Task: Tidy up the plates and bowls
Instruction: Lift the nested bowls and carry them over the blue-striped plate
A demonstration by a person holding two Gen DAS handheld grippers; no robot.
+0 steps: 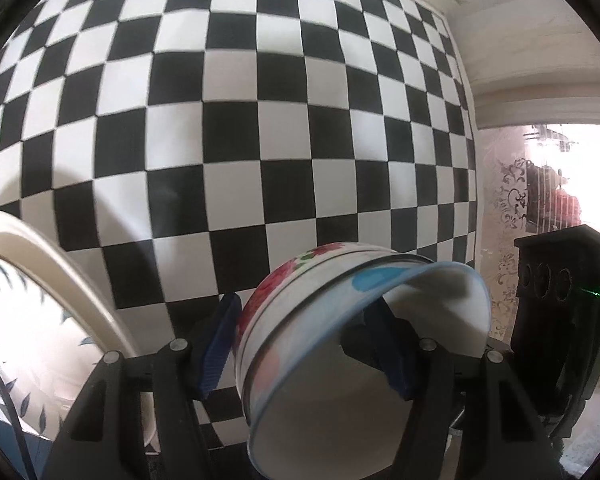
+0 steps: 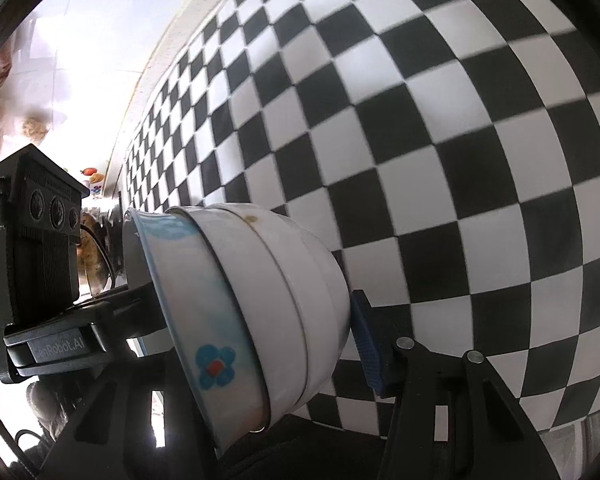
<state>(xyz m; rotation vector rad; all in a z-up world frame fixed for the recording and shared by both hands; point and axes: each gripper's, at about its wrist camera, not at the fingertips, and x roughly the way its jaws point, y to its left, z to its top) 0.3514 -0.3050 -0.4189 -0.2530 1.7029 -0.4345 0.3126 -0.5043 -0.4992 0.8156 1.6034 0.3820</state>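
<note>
Wall: we see a checkered wall [image 1: 260, 100] of black and white tiles filling most of both views [image 2: 420, 140].
Trim: a pale moulding [image 1: 540, 60] runs beside the tiles at the right of the left view.
Window: below the trim we see a bright window [image 1: 580, 168], blown out white, with a patterned sheer curtain [image 1: 508, 220] across it.
Light: strong daylight washes out the left side of the right view [image 2: 80, 60]; soft shadows lie on the tiles.
</note>
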